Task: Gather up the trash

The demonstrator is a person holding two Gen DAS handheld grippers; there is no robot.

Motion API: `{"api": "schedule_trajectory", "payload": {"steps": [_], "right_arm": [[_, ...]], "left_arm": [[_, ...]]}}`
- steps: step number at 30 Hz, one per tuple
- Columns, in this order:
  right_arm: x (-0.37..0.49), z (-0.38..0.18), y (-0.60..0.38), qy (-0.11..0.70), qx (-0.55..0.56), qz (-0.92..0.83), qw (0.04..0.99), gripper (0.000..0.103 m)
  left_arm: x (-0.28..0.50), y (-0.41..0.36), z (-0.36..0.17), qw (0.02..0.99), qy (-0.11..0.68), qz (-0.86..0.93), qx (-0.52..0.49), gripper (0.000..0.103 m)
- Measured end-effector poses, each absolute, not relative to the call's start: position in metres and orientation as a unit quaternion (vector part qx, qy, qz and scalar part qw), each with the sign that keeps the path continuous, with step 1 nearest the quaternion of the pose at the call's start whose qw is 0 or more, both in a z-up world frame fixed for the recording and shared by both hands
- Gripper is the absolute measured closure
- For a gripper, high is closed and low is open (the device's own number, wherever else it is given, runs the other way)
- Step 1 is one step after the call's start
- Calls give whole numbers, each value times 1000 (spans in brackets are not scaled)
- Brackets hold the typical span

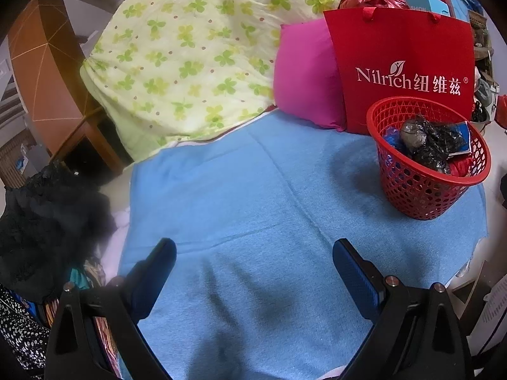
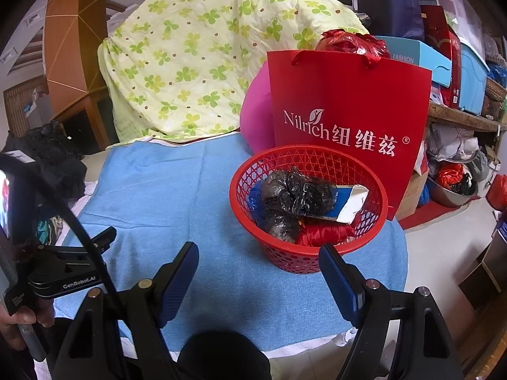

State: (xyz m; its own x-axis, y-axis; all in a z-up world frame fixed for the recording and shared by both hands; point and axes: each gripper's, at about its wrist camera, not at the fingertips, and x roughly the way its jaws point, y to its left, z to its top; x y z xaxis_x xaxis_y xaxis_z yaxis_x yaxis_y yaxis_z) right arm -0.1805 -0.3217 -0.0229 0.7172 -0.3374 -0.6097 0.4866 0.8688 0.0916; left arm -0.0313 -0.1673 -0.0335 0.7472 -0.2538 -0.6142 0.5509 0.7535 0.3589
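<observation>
Red paper bag (image 2: 345,120) and pink cushion (image 2: 256,120) just behind basket (image 2: 304,253)

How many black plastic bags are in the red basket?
2 visible: one black plastic bag on top, another lower at the red basket's front-left. More may be buried.

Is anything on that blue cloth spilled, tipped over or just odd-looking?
Nothing is spilled. The red basket stands upright on the blue cloth, with crumpled black bags and a torn carton inside it. The cloth around it is bare of litter.
</observation>
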Motion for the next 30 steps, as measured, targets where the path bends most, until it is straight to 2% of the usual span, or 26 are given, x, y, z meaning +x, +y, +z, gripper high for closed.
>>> {"api": "schedule_trajectory", "payload": {"steps": [30], "right_arm": [[-189, -5, -303, 288, 95, -219, 927, 22]], "left_arm": [[-44, -153, -14, 902, 255, -226, 266, 4]]}}
